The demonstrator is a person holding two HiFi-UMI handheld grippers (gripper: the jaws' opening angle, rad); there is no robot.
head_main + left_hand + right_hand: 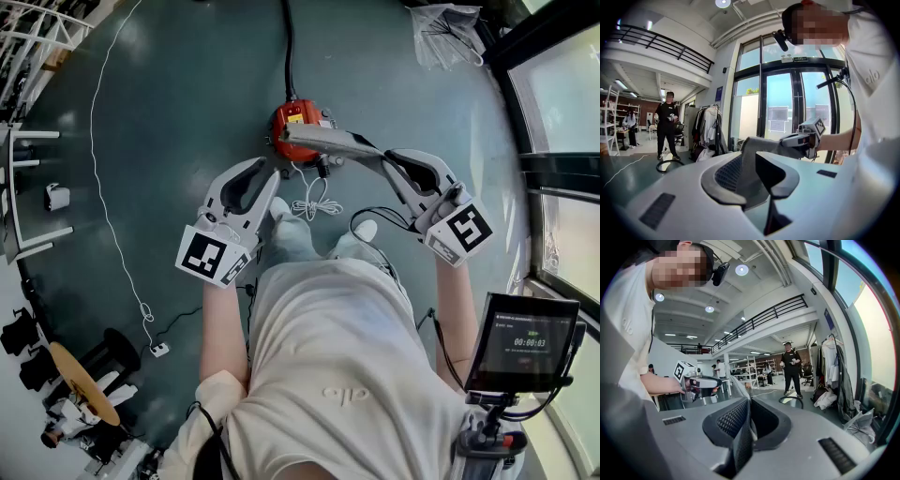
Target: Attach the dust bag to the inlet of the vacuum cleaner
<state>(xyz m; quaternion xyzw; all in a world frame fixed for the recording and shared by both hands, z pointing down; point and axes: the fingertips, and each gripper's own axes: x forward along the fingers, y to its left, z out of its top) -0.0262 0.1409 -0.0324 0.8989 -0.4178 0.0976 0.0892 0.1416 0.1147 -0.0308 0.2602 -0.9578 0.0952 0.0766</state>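
Observation:
A grey cloth dust bag (333, 142) is stretched between my two grippers, above the red vacuum cleaner (292, 120) that stands on the floor. My left gripper (275, 178) is shut on the bag's left end. In the left gripper view the cloth (749, 161) rises from between the jaws of the left gripper (752, 187). My right gripper (389, 157) is shut on the other end. In the right gripper view a thin fold of the cloth (742, 434) is pinched in the right gripper (745, 427). The vacuum's inlet is hidden under the bag.
A black hose (289, 47) runs away from the vacuum, and a coiled white cord (314, 202) lies by the person's shoes. A screen on a stand (520, 342) is at the lower right. Glass doors (562, 141) line the right side. A person (792, 364) stands farther off.

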